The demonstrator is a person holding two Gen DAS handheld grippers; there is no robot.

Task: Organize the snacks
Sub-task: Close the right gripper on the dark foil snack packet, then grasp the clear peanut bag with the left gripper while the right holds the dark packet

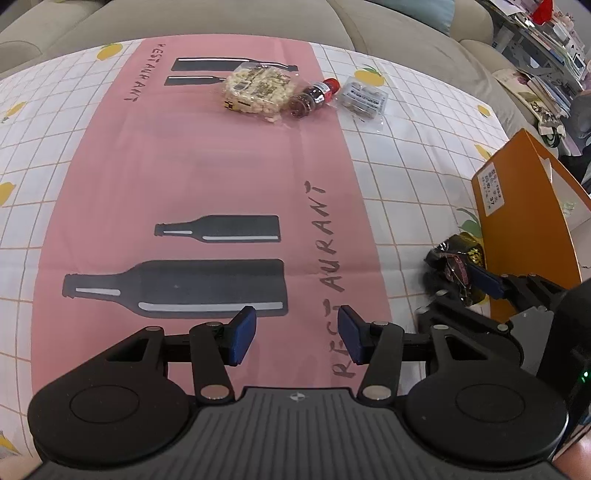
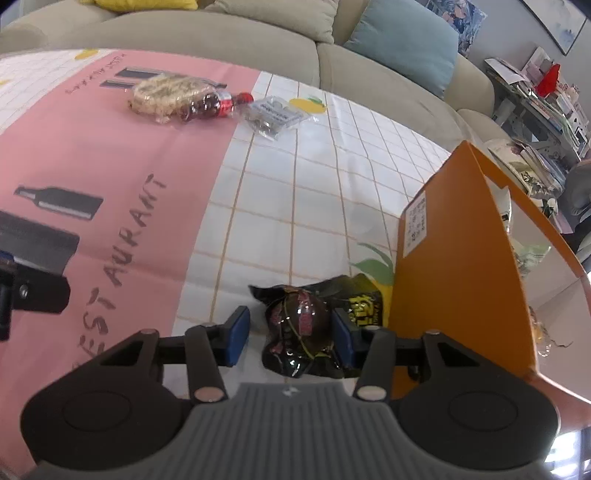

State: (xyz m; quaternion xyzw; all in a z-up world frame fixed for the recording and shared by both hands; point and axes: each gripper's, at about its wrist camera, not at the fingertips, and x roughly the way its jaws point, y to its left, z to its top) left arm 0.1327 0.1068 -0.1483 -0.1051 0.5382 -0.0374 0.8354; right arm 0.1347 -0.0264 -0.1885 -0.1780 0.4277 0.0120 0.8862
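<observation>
A black shiny snack packet [image 2: 299, 325] lies on the tablecloth right beside the open orange box [image 2: 454, 258]. My right gripper [image 2: 291, 336] straddles it: the right pad touches the packet, while a gap shows at the left pad. In the left wrist view the same packet [image 1: 454, 258] and right gripper [image 1: 465, 291] sit against the box [image 1: 528, 229]. My left gripper [image 1: 297, 338] is open over the pink cloth, nothing between its fingers. At the far side lie a puffed-rice packet [image 1: 258, 88], a small red-capped bottle [image 1: 314, 96] and a clear packet of dark snacks [image 1: 364, 98].
The table wears a pink and white checked cloth [image 1: 388, 166]. A beige sofa [image 2: 258, 33] with a blue cushion [image 2: 406, 40] runs behind it. Cluttered shelves [image 2: 535, 96] stand at the far right. Something clear-wrapped lies inside the box [image 2: 541, 332].
</observation>
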